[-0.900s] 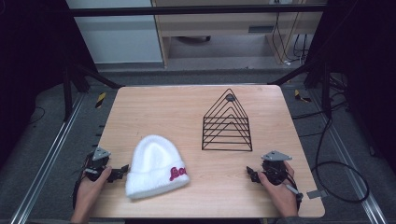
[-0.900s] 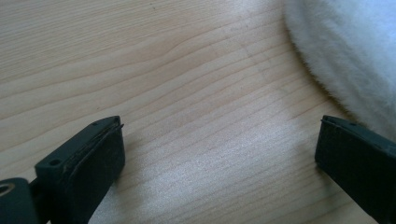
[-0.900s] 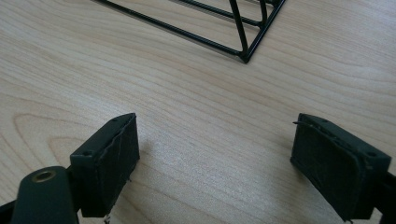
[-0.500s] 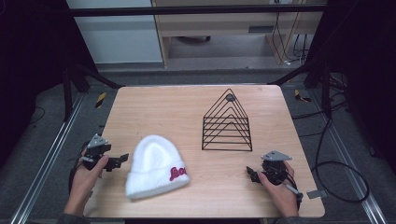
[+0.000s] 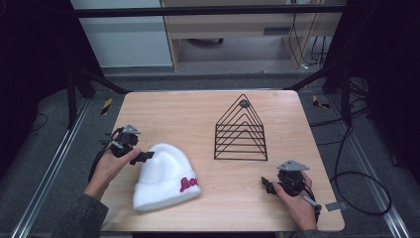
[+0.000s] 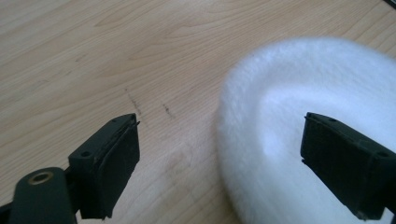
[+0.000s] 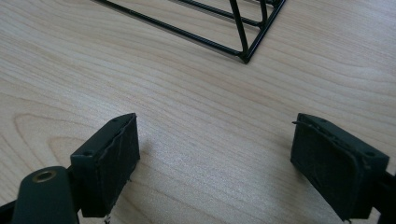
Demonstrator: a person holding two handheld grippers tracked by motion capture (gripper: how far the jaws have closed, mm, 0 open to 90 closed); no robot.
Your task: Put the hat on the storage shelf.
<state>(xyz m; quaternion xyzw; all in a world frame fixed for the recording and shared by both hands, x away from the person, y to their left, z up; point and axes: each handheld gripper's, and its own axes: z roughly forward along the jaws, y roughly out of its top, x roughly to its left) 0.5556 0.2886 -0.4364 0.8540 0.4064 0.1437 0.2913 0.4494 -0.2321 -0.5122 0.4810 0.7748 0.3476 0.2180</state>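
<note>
Wooden surface [image 5: 198,119] carries a white knit beanie [image 5: 166,176] at near left and a black wire triangular rack [image 5: 241,130] right of centre, well apart from it. Left gripper [image 5: 141,157], jaws wide, sits at the beanie's far-left edge with one jaw over the crown; right gripper [image 5: 267,185], jaws wide and empty, rests near right, just short of the rack's near corner. Risk: soft knit may bunch or slide, so closing yields a thin pinch that slips.
</note>
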